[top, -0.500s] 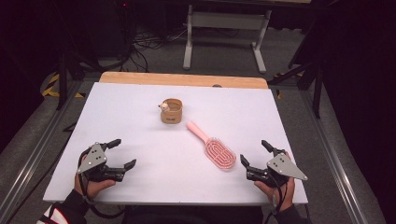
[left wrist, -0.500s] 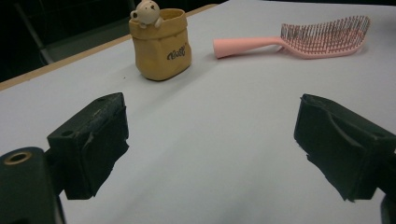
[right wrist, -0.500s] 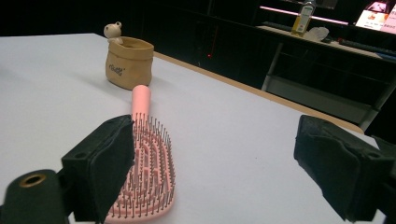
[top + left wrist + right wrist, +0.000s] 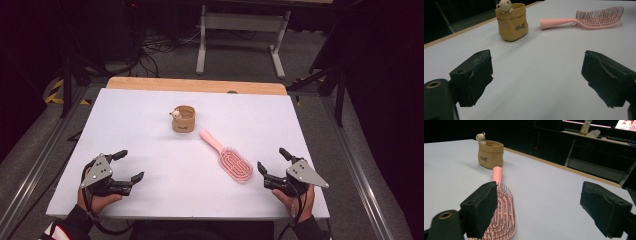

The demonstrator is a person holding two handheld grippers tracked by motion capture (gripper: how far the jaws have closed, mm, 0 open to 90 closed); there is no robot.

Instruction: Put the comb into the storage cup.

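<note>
Hairbrush [image 4: 230, 160] handling has not begun: set against the frame from half a second ago, nothing on the table [image 4: 150, 110] has shifted, and both of your hands sit where they sat. Starting at your left, the left gripper [image 4: 131, 164] rests near the front edge with its jaws spread wide and nothing between them. In the left gripper view it looks across bare white surface toward the two objects, well apart from both. Further along, mid-table, the tan pouch [image 4: 183, 119] stands upright with a small bear figure [image 4: 175, 113] at its rim. The pink hairbrush lies just right of it, bristles up, its handle pointing at the pouch and its head toward you. The two look close but apart, though from the right gripper view the gap at the handle tip is hard to judge. At your right, the right gripper [image 4: 271, 158] is also spread and holds nothing, its nearer jaw just beside the brush head. In my judgement this stillness means you are poised rather than committed: no grip has been taken, and the right gripper is the one placed to take the brush first.
</note>
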